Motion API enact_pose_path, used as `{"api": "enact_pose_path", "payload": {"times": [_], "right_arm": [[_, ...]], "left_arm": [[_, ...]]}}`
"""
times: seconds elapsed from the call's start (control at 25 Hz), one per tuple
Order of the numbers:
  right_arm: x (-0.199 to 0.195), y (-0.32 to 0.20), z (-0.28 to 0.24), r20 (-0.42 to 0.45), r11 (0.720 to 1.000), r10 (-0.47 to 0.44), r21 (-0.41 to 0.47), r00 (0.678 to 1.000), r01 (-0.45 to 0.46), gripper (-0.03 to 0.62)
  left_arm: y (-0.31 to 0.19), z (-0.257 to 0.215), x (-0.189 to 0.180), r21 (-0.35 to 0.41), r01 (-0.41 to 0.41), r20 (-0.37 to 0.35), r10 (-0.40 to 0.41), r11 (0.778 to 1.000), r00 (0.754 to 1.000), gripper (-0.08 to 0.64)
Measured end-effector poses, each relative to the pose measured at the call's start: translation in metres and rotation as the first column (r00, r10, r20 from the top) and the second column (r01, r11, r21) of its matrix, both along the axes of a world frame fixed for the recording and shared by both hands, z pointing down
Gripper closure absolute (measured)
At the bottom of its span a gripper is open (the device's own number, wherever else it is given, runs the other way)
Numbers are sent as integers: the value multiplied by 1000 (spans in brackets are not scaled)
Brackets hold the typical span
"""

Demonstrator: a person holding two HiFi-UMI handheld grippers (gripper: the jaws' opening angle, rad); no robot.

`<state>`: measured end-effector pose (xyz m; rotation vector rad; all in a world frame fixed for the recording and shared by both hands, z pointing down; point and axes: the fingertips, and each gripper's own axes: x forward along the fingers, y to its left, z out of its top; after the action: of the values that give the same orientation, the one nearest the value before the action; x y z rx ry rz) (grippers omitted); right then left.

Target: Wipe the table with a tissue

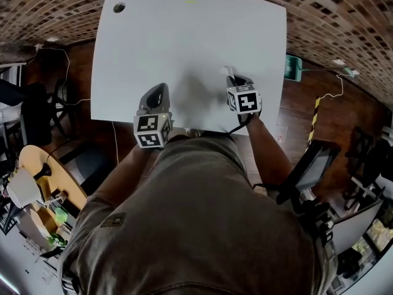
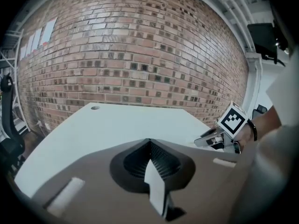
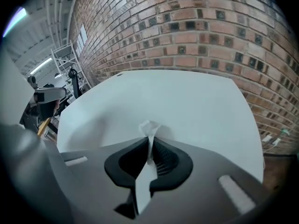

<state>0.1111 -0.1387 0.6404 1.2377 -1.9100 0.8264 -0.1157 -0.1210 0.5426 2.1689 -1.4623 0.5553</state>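
Note:
A white table (image 1: pixel 184 35) fills the middle of the head view. A small white tissue (image 3: pixel 149 127) is pinched between the jaws of my right gripper (image 3: pixel 148 141), and a crumpled tuft of it sticks out past the tips, just above the tabletop (image 3: pixel 187 101). In the head view that right gripper (image 1: pixel 231 75) hovers over the table's near right part, with the tissue (image 1: pixel 226 70) at its tip. My left gripper (image 1: pixel 161 88) sits over the near left edge. Its jaws (image 2: pixel 149 143) are shut with nothing between them. The right gripper (image 2: pixel 219 138) shows at the left gripper view's right.
A round cable hole (image 1: pixel 119 7) marks the table's far left corner. A brick wall (image 2: pixel 140 55) stands behind the table. A teal box (image 1: pixel 293 66) lies off the right edge. A dark chair (image 1: pixel 37 112) and a round wooden table (image 1: pixel 52 177) stand at the left.

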Motion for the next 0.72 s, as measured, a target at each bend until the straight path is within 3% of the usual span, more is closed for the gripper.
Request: {"api": "enact_pose_path", "payload": {"times": [0.16, 0.72], "right_arm": [[-15, 4, 0, 6, 1000, -16, -4, 1000, 16, 560], [-122, 42, 1, 58, 970, -240, -14, 969, 241, 561]], "left_arm": [[2, -2, -5, 13, 11, -6, -11, 1000, 1000, 566], [29, -2, -49, 22, 75, 5, -76, 997, 997, 566]]}}
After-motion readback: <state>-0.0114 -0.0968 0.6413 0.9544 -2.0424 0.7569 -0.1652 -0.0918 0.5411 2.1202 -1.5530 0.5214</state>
